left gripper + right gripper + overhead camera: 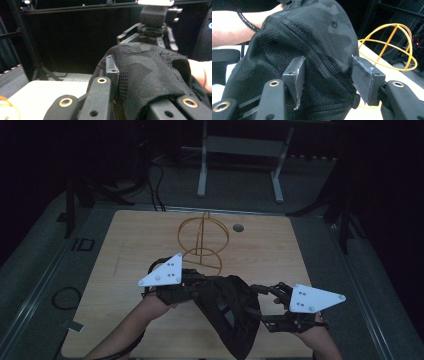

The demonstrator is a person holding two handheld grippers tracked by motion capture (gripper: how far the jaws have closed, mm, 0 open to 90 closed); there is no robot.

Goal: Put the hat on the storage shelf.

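Note:
A black cap (227, 307) of mesh and camouflage cloth hangs low over the near part of the wooden table (125, 270). My left gripper (200, 282) is shut on one side of it. In the left gripper view the cap's cloth (150, 72) drapes over the jaws of that gripper (125, 75) and hides one pad. My right gripper (260, 290) is at the cap's other side. Its jaws stand apart in the right gripper view (329, 75), with the cap's crown (322, 40) bulging just beyond the pads. A yellow wire hat stand (202, 240) rises behind the cap.
A round cable hole (238, 227) lies in the table to the right of the stand. A white desk frame (240, 150) stands on the floor beyond the table. A dark cable loop (65, 297) lies on the floor at the left. The room is dim.

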